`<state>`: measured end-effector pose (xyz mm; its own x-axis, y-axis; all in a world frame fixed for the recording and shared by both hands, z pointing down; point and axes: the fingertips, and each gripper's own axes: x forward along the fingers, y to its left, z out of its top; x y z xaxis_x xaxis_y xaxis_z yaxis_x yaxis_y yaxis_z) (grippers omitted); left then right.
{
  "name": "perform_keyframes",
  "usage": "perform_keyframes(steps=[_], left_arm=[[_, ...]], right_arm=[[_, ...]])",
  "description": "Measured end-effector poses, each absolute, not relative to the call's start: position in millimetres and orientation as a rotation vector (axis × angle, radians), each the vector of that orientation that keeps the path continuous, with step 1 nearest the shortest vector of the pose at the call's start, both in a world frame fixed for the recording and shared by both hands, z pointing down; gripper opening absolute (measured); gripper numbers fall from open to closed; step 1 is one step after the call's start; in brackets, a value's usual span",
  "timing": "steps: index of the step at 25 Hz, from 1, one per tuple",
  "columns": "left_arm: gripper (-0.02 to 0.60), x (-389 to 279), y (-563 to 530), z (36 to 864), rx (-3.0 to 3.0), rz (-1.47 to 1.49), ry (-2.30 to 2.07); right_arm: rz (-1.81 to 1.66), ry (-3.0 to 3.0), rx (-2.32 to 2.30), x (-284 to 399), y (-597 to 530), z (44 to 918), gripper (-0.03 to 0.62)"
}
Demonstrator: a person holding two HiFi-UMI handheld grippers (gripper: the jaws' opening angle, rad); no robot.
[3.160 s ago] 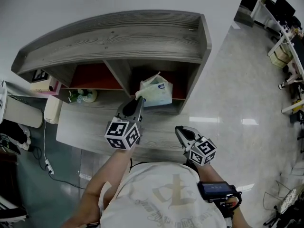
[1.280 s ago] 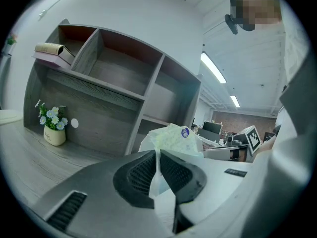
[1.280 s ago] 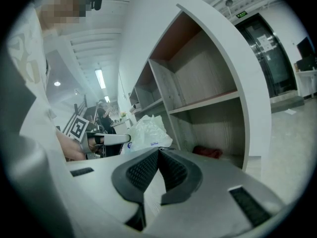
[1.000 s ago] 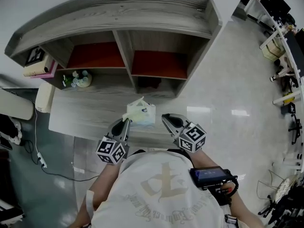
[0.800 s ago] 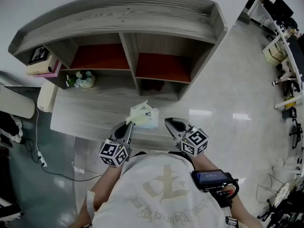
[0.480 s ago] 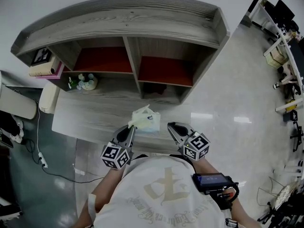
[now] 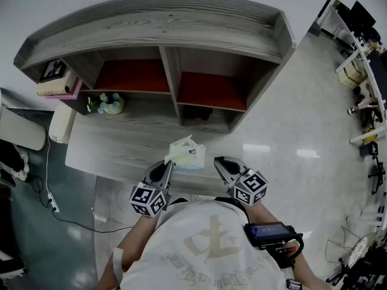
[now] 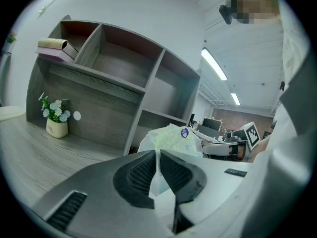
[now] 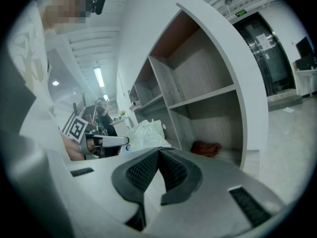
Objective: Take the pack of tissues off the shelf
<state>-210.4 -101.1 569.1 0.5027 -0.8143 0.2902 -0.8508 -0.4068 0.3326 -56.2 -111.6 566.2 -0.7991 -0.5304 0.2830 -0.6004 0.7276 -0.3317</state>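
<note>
The pack of tissues is a pale green pack in crinkled clear wrap with a blue round sticker. It hangs off the shelf, over the near part of the wooden desk. My left gripper is shut on a fold of its wrap; in the left gripper view the film runs between the closed pads and the pack bulges just beyond the left gripper. My right gripper sits just right of the pack, shut and holding nothing. In the right gripper view the pack lies left of the right gripper.
The grey shelf unit has red-backed compartments. A dark red cloth lies in the lower right one. A small flower pot stands in the lower left one, and books lie at its left end. The desk's near edge runs under both grippers.
Three seconds ago the pack was at the mouth of the lower right compartment; my left gripper has drawn it out toward the person. Over the last second it has hardly moved.
</note>
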Motion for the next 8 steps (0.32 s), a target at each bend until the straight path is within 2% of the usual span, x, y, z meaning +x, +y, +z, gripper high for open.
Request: perform_keyframes(steps=[8], left_arm=[[0.037, -212.7, -99.2, 572.3, 2.308, 0.118, -1.371]], right_arm=[[0.620, -2.757, 0.904, -59.9, -109.7, 568.6, 0.004]])
